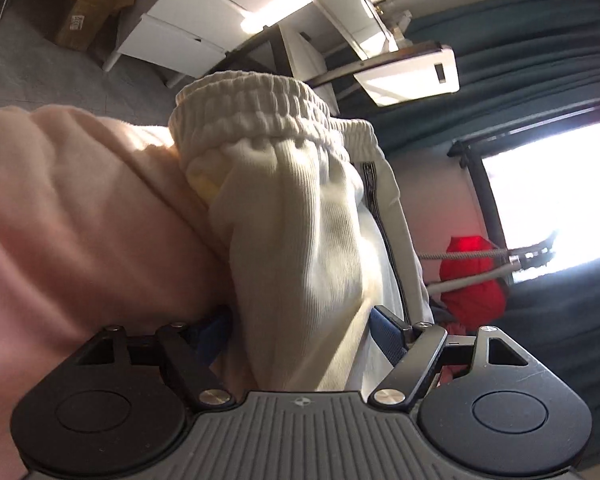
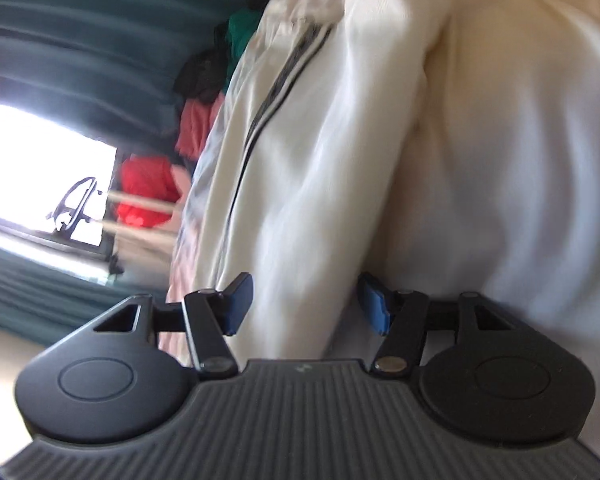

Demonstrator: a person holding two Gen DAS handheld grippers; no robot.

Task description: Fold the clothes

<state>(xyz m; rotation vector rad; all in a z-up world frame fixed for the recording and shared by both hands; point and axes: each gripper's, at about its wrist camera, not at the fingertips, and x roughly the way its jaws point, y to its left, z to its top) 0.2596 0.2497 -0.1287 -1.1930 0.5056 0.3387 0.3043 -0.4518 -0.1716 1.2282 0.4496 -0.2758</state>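
Observation:
A cream garment with a ribbed elastic waistband (image 1: 252, 108) and a dark side stripe (image 1: 384, 232) fills the left wrist view. It lies bunched against pink cloth (image 1: 80, 220). My left gripper (image 1: 302, 332) stands open, with a thick bulge of the cream garment between its blue pads (image 1: 388, 334); the other pad is half hidden by the cloth. In the right wrist view, my right gripper (image 2: 306, 304) is also open. A long fold of the same cream garment (image 2: 320, 200) runs between its blue pads (image 2: 374, 310). The dark stripe (image 2: 276, 84) shows on its left.
White drawers (image 1: 188, 28) and a cardboard box (image 1: 92, 4) stand on the grey floor behind. A red garment (image 1: 472, 276) (image 2: 148, 188) hangs by the bright window (image 1: 560, 192). Teal curtains (image 2: 80, 20) and a pile of green, black and pink clothes (image 2: 220, 60) lie beyond.

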